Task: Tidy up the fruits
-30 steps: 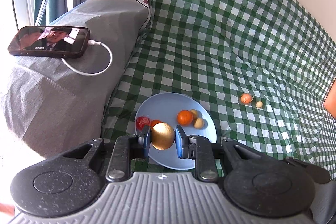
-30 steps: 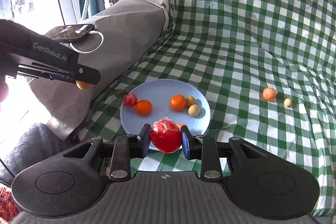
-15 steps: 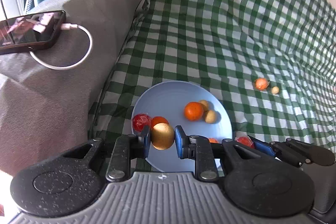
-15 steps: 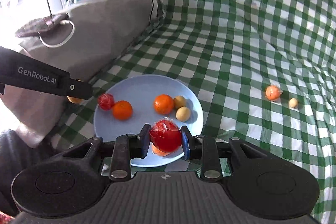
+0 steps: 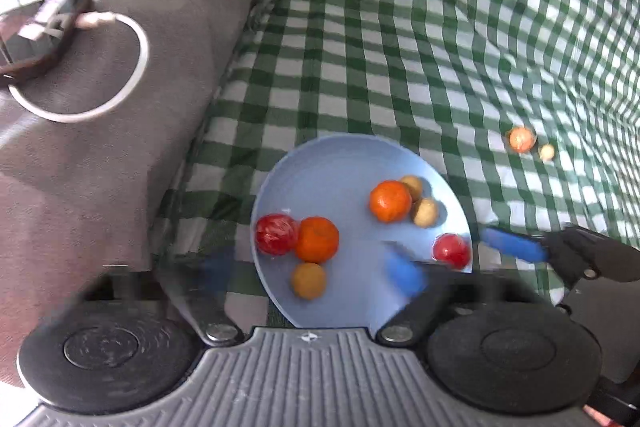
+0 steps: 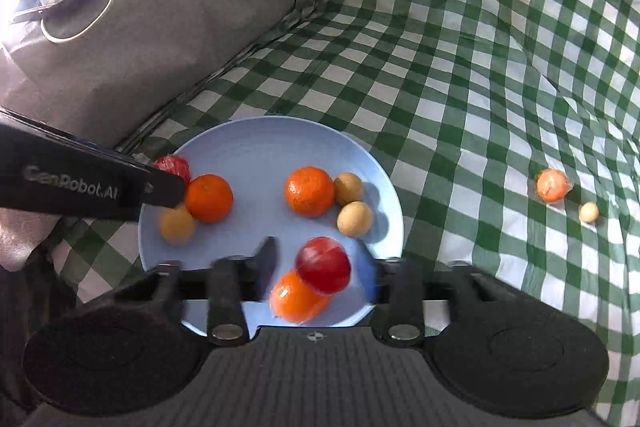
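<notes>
A smooth, round pale-blue plate (image 6: 256, 143) lies flat on a wrinkled green-and-white checked cloth (image 6: 460, 59), beside a grey fabric-covered bolster (image 5: 132, 115) that carries a phone (image 5: 36, 39) on a looped white cable (image 5: 136, 75).

The left gripper (image 5: 312, 271) stands wide apart, both blue pads motion-blurred, holding nothing. A round, matte yellow-brown fruit (image 5: 308, 280) lies on the plate between the spread fingers, touching a dimpled orange (image 5: 317, 239), which touches a glossy, film-wrapped red fruit (image 5: 276, 233).

The right gripper (image 6: 320, 267) is also spread wide. A shiny red fruit (image 6: 323, 265) sits between its fingers at the plate's near edge, against a wrapped orange fruit (image 6: 296, 297). Another orange (image 6: 309, 191) and two small tan balls (image 6: 354, 219) rest toward the right rim. All are round, with no clear long axis.

Well apart on the cloth lie a wrapped orange-pink fruit (image 6: 552, 185) and a small pale ball (image 6: 589, 212), just beside each other.
</notes>
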Action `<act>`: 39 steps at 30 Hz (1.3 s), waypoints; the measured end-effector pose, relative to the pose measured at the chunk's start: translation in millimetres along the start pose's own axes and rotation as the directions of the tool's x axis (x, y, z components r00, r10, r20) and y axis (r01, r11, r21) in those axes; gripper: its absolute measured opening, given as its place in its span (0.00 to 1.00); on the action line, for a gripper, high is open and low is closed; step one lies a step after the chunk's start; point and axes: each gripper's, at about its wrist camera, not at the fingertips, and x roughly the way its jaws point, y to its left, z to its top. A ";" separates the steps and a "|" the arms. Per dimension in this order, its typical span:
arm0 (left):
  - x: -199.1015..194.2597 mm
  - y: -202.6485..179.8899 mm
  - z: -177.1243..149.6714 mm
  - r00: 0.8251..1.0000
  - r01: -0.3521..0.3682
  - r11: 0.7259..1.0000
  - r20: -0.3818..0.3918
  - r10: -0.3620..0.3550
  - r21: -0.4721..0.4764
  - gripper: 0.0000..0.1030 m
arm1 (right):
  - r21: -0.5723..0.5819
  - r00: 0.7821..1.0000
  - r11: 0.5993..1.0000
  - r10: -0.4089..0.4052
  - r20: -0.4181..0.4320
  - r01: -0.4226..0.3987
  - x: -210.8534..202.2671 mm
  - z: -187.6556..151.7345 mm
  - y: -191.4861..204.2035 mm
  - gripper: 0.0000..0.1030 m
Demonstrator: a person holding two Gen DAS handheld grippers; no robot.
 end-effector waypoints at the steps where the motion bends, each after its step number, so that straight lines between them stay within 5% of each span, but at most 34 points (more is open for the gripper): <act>1: -5.1 0.9 -1.2 1.000 -0.005 1.000 0.013 0.005 0.002 1.00 | 0.000 1.000 1.000 -0.009 0.000 0.009 -3.1 1.0 -0.8 0.73; 6: -22.5 8.1 -19.3 0.999 -0.031 0.999 -0.031 0.031 -0.004 1.00 | 0.015 1.000 1.000 -0.017 -0.018 0.017 -33.8 -7.1 -3.7 0.93; 13: -57.8 12.8 -42.5 0.998 -0.054 0.998 -0.045 0.053 -0.015 1.00 | 0.059 0.998 0.998 -0.022 -0.056 0.025 -88.0 -37.7 11.3 0.99; 25: -117.9 -5.8 -57.2 0.996 -0.040 0.999 0.081 0.039 0.019 1.00 | 0.052 0.994 0.995 -0.083 0.067 0.080 -151.9 -58.0 28.9 0.99; 39: -141.7 -14.1 -65.9 0.992 -0.033 0.999 0.123 0.028 0.041 1.00 | 0.108 0.987 0.989 -0.110 0.119 0.098 -178.6 -71.5 27.9 0.99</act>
